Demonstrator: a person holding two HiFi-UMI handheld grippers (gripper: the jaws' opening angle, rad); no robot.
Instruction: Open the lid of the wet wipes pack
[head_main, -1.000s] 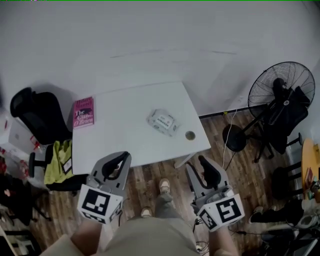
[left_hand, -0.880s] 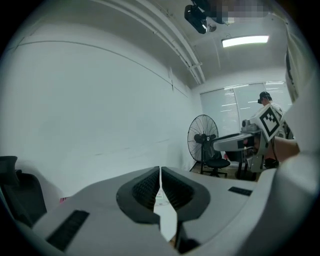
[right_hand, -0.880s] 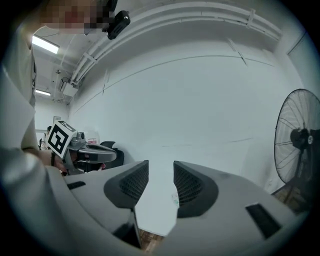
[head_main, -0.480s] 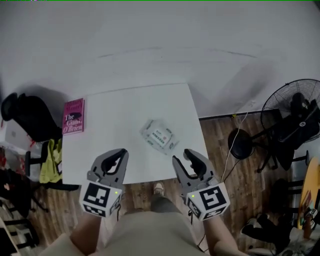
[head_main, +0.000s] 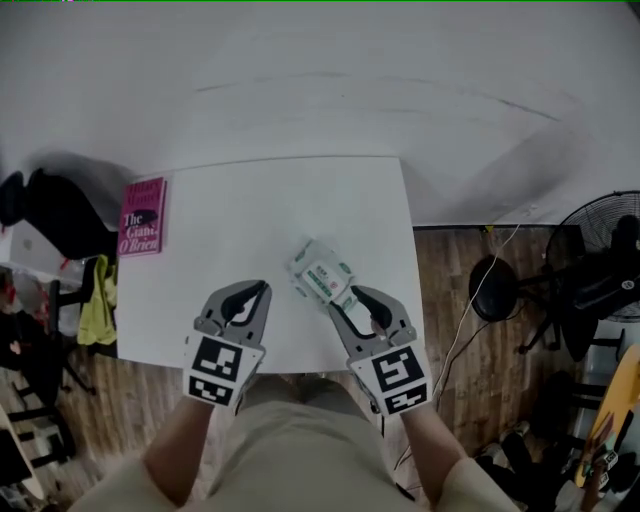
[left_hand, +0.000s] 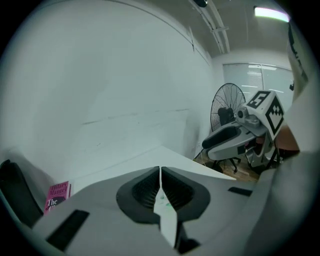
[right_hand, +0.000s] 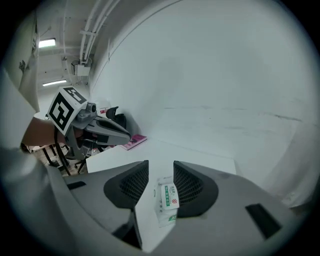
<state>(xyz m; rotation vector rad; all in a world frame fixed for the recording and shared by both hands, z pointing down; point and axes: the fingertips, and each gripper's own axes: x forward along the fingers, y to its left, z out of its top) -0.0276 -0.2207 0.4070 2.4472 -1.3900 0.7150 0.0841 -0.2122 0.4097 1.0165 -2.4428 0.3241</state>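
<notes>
The wet wipes pack (head_main: 322, 277) is white with a green-printed label and lies flat on the white table (head_main: 230, 225), toward its near right part, lid down. My right gripper (head_main: 351, 301) hovers just short of the pack's near end with its jaws open. In the right gripper view, the pack (right_hand: 167, 201) shows on the table through the gap of that gripper (right_hand: 161, 173). My left gripper (head_main: 253, 296) is over the table's near edge, left of the pack and apart from it. In its own view, the left gripper (left_hand: 160, 171) has its jaws shut with only a thin slit and nothing held.
A pink book (head_main: 141, 216) lies at the table's far left edge. A black chair (head_main: 45, 205) and a yellow-green cloth (head_main: 97, 300) stand left of the table. A floor fan (head_main: 600, 250) and cables are on the wood floor to the right. A white wall stands behind the table.
The view has moved up to the table. Both grippers came forward from over the floor to over the table's near edge. The right one now sits close to the pack.
</notes>
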